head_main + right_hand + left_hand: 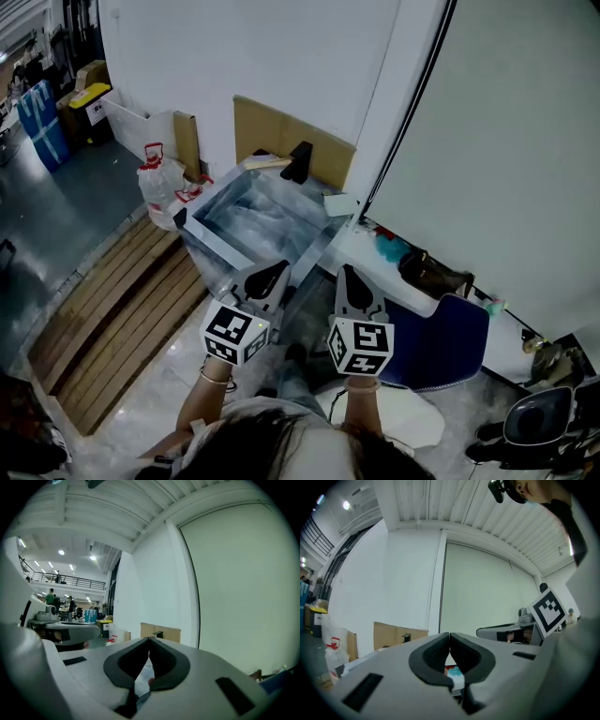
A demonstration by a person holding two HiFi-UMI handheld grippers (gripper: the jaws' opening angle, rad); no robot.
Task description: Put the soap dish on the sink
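The sink (246, 223), a metal basin, stood against a white wall with a black tap (300, 160) at its back rim. A pale, flat square piece that looked like the soap dish (341, 203) lay on the sink's back right corner, just right of the tap; its details were too small to tell. Right of the sink ran a white ledge (361, 255) carrying a teal and red item (387, 247). A sheet of cardboard (281, 131) leaned on the wall behind the sink, a white plastic bag (164, 192) sat to the sink's left, and a wooden slatted mat (112, 305) lay on the floor left of it.

Both grippers were held side by side at the sink's front edge. The left gripper (267, 278) (449, 640) had its jaws clenched tip to tip, with nothing between them. The right gripper (354, 286) (149, 642) was likewise closed on nothing.
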